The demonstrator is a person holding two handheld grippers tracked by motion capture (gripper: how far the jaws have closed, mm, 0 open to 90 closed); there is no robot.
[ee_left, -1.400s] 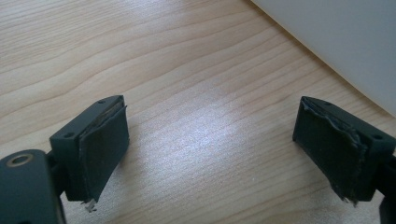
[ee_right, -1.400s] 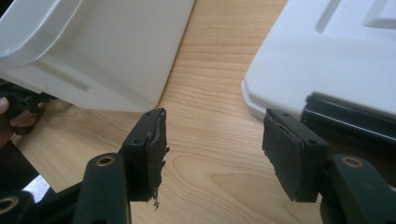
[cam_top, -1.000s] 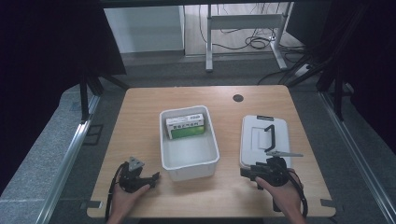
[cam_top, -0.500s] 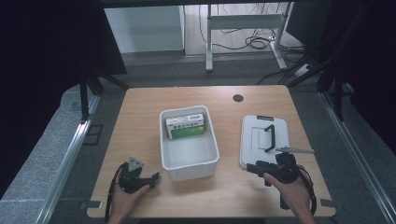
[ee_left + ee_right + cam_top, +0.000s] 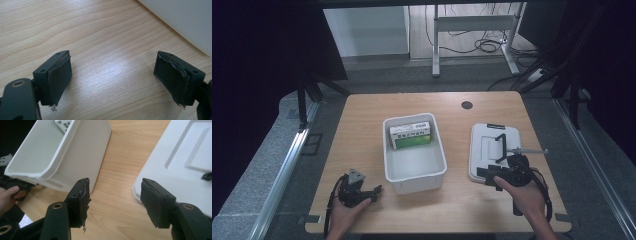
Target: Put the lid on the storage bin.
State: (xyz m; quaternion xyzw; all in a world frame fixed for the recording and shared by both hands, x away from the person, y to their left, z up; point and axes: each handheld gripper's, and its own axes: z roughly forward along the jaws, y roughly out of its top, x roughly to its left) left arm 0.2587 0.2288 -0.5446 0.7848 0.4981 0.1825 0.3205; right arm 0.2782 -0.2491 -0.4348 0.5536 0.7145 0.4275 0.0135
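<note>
Right gripper (image 5: 486, 174), jaws open and empty, has been drawn back to the lid's (image 5: 494, 147) near-left corner, probably for grasping; left gripper (image 5: 374, 190) rests open.

Your desk (image 5: 362, 130) is pale wood grain with a soft sheen. The bin (image 5: 414, 177) and the lid (image 5: 484, 145) at its 3 o'clock are smooth white plastic; your fingers (image 5: 60, 75) wear matt black, frayed rubbery pads.
</note>
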